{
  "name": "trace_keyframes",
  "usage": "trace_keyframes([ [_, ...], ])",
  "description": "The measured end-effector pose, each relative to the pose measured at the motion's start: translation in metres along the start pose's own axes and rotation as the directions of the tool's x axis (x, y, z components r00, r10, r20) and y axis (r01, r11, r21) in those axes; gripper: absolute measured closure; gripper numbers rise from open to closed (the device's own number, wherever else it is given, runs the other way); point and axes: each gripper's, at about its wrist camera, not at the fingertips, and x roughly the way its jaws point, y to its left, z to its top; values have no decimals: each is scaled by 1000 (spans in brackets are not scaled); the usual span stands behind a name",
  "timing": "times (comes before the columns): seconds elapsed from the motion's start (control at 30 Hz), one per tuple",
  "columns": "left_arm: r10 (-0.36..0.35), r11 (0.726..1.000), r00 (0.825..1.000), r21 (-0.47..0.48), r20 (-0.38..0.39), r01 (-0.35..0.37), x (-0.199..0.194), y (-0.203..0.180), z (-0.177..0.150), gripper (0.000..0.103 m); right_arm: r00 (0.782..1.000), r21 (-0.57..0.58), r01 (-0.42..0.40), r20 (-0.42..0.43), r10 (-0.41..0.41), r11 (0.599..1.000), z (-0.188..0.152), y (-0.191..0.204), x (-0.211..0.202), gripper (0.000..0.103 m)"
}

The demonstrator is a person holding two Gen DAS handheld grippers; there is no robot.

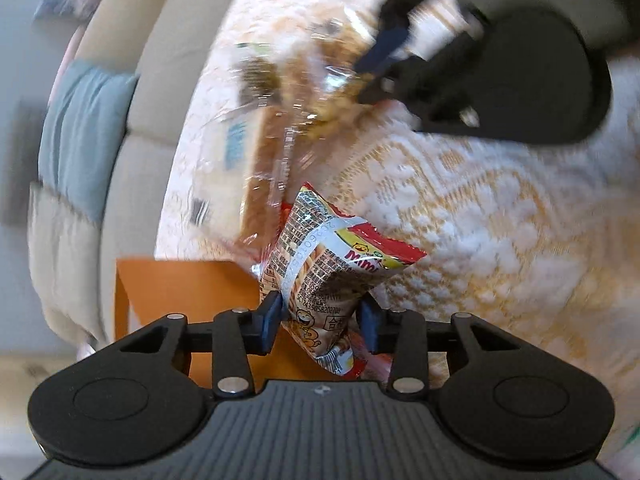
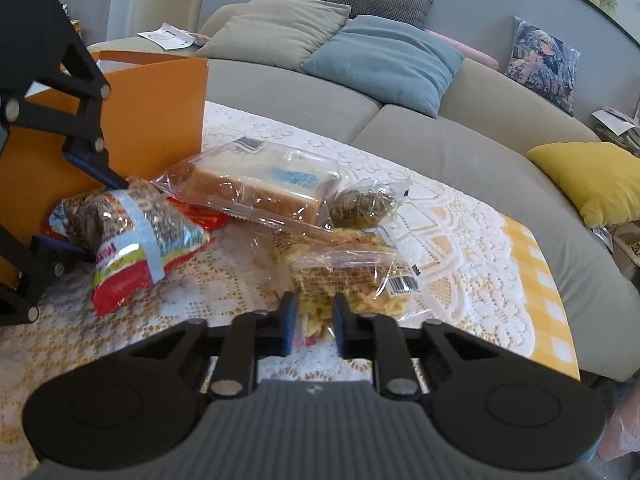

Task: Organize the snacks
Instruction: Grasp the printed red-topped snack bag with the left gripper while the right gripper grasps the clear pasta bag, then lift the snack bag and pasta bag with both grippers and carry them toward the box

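Note:
My left gripper (image 1: 320, 316) is shut on a red and silver Mini snack packet (image 1: 324, 268), held just above the table beside the orange box (image 1: 192, 292). The same packet (image 2: 132, 236) and left gripper (image 2: 80, 208) show in the right wrist view. My right gripper (image 2: 314, 322) is closed on the edge of a clear bag of yellow snacks (image 2: 352, 280) that lies on the lace tablecloth (image 2: 460, 248). A wrapped bread loaf (image 2: 264, 184) and a small bag of dark green snacks (image 2: 360, 204) lie behind it. In the left view the right gripper (image 1: 372, 80) is blurred.
The orange box (image 2: 132, 120) stands open at the table's left. A grey sofa (image 2: 440, 136) with blue (image 2: 384, 60), beige and yellow (image 2: 592, 176) cushions curves behind the table. The table's far edge has a yellow checked cloth (image 2: 540, 280).

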Motion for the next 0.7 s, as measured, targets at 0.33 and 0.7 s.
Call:
trace_keyframes([
  [0.33, -211, 847, 970, -473, 121, 243, -43, 50, -19, 59, 1000, 29, 5, -16, -4, 1000, 4, -9, -26, 102],
  [0.7, -359, 512, 888, -734, 289, 446, -61, 55, -57, 61, 977, 27, -152, -147, 155, 988, -1, 10, -92, 102],
])
